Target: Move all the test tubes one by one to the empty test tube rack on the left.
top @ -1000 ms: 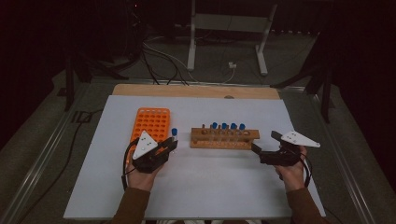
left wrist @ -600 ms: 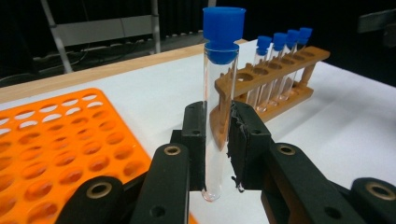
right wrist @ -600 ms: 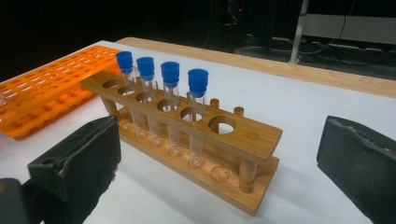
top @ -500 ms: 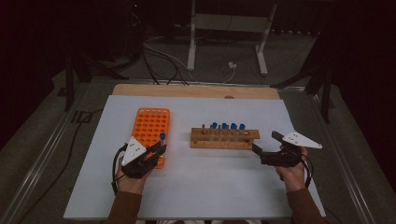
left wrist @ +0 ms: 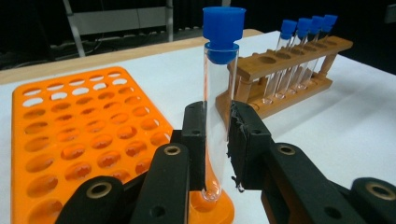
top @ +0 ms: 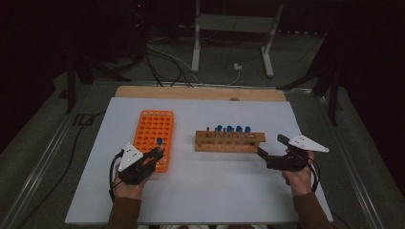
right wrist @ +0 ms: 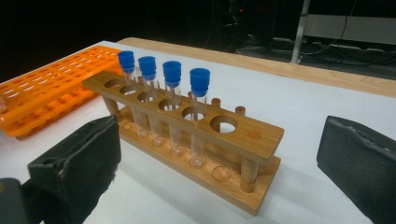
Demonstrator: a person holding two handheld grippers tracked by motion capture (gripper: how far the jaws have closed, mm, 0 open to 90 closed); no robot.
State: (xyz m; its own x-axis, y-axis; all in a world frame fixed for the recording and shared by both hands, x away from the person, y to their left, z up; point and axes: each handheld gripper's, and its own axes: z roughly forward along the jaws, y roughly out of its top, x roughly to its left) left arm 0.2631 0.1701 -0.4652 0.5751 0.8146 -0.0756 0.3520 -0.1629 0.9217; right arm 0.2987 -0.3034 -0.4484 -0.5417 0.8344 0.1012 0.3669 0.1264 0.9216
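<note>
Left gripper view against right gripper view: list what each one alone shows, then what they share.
Left gripper view alone: the left gripper shut on a clear test tube with a blue cap, its rounded bottom low over the near corner of the rack.
Right gripper view alone: the right gripper open, nothing between its pads, and floor cables behind the table.
Shared: the orange tube rack, the wooden rack with four capped tubes, the white tabletop.

A lab-style recording bench in a darkened room

A white surface carries an orange tube rack and, beside it, a wooden test-tube rack with blue-capped tubes; behind it, cables and a metal stand.
</note>
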